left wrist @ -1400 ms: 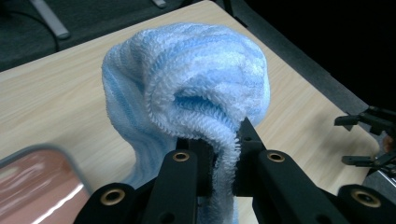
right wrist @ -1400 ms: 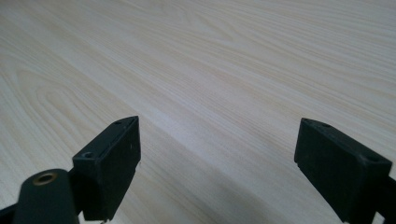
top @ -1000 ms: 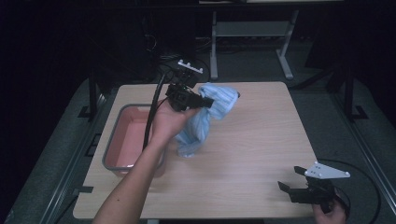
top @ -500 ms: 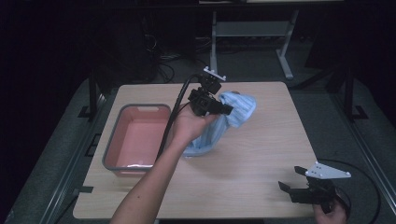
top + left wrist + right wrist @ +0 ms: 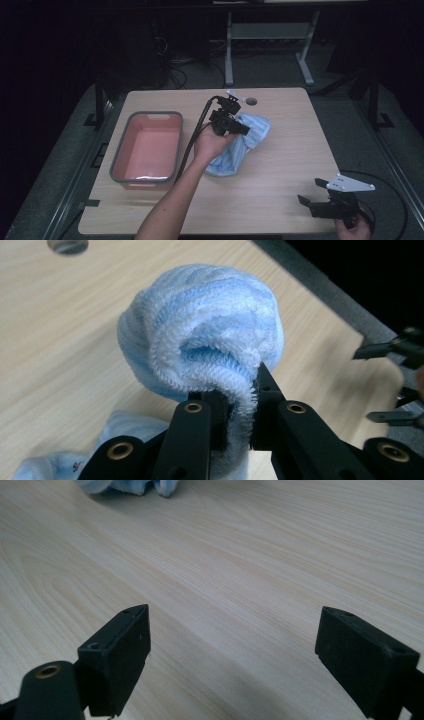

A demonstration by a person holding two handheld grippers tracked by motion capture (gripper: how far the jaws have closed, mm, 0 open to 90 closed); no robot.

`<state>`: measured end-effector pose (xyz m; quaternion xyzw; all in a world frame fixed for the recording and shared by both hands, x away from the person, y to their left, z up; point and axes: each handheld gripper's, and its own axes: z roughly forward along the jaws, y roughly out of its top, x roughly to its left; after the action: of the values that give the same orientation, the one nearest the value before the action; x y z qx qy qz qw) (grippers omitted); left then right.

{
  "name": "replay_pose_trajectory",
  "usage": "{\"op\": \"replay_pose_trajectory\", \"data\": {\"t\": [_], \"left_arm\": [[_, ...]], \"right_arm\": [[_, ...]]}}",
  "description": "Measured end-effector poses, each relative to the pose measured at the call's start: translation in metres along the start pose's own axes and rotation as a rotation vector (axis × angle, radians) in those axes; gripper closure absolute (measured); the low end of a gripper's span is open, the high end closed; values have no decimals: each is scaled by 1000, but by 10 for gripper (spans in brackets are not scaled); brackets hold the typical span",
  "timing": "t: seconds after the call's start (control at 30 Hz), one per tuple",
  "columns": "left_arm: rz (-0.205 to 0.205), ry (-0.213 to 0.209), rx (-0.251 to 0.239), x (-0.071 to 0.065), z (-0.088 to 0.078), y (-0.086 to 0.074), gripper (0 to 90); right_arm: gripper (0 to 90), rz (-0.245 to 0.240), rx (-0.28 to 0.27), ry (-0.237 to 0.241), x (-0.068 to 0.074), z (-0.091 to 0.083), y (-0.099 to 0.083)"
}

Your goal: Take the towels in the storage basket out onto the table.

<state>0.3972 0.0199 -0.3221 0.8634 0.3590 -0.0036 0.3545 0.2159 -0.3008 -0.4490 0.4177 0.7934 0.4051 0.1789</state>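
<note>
Left gripper view: striped blue towel (image 5: 200, 335) pinched.
The left gripper (image 5: 239, 412) has its jaws clamped on a fold, towel bulging just beyond; the right gripper (image 5: 232, 650) gapes wide over bare counter (image 5: 240, 570).

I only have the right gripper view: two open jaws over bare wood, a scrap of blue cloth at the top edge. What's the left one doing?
Observer: The left gripper is shut on the blue striped towel, a fold pinched between its jaws.
Operator: Towel off the table?
Observer: Partly; its lower end lies on the table.
Operator: Anything else on the table?
Observer: A pink tub with a grey rim sits on the side of the towel away from the right gripper.
</note>
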Motion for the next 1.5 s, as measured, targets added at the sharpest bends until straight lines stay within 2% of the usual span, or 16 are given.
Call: {"op": "replay_pose_trajectory", "data": {"t": [0.17, 0.33, 0.6, 1.03, 1.27, 1.5], "left_arm": [[-43, 1, 6, 10, 19, -9, 809], [-45, 2, 36, 15, 34, -17, 805], [-68, -11, 42, 20, 48, -26, 800], [-106, -23, 41, 27, 59, -40, 754], [-113, -21, 42, 29, 59, -42, 667], [-122, -27, 36, 29, 55, -45, 535]], "right_arm": [[141, 1, 4, 2, 1, 1, 0], [141, 1, 4, 2, 1, 1, 0], [141, 2, 5, 4, 0, 1, 0], [141, -2, 9, 6, 1, 2, 0], [141, -3, 10, 5, 0, 2, 0], [141, -4, 11, 7, 1, 2, 0]]}}
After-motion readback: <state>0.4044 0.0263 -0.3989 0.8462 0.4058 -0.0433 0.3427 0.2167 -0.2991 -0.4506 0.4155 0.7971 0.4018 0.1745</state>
